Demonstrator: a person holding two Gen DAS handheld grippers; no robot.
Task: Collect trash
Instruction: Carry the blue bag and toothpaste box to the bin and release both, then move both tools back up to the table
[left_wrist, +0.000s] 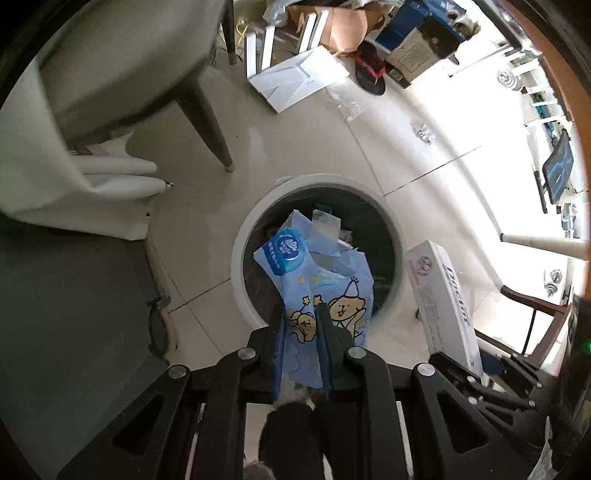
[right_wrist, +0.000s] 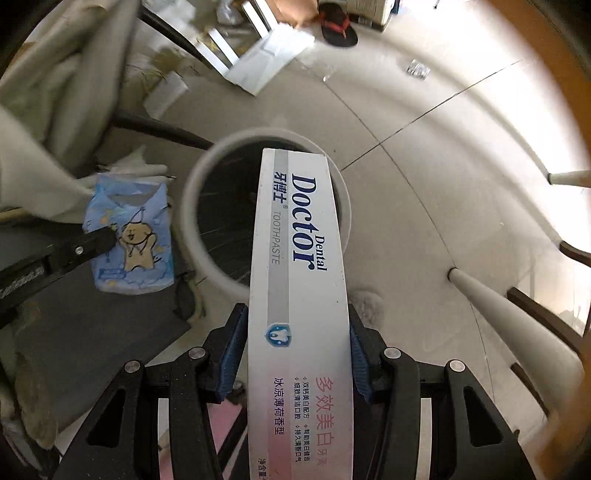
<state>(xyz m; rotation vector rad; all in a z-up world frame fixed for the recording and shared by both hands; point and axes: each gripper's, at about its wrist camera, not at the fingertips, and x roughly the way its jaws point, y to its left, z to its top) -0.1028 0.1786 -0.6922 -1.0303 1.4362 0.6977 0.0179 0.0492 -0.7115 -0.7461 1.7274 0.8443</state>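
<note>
1. One bin (left_wrist: 236, 266), white-rimmed, dark inside (some scraps already in it).
2. Left gripper (left_wrist: 302, 310) pinches one blue cartoon-bear wrapper (left_wrist: 325, 280) over the bin.
3. Right gripper (right_wrist: 295, 332) clamps one white toothpaste box (right_wrist: 295, 236) above it.

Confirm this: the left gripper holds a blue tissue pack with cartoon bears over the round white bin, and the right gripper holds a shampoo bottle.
One detail is wrong. The right gripper holds a white toothpaste box, not a shampoo bottle; the right wrist view shows its "Doctor Dental Toothpaste" print. The left gripper does hold the blue tissue pack over the round white bin.
</note>
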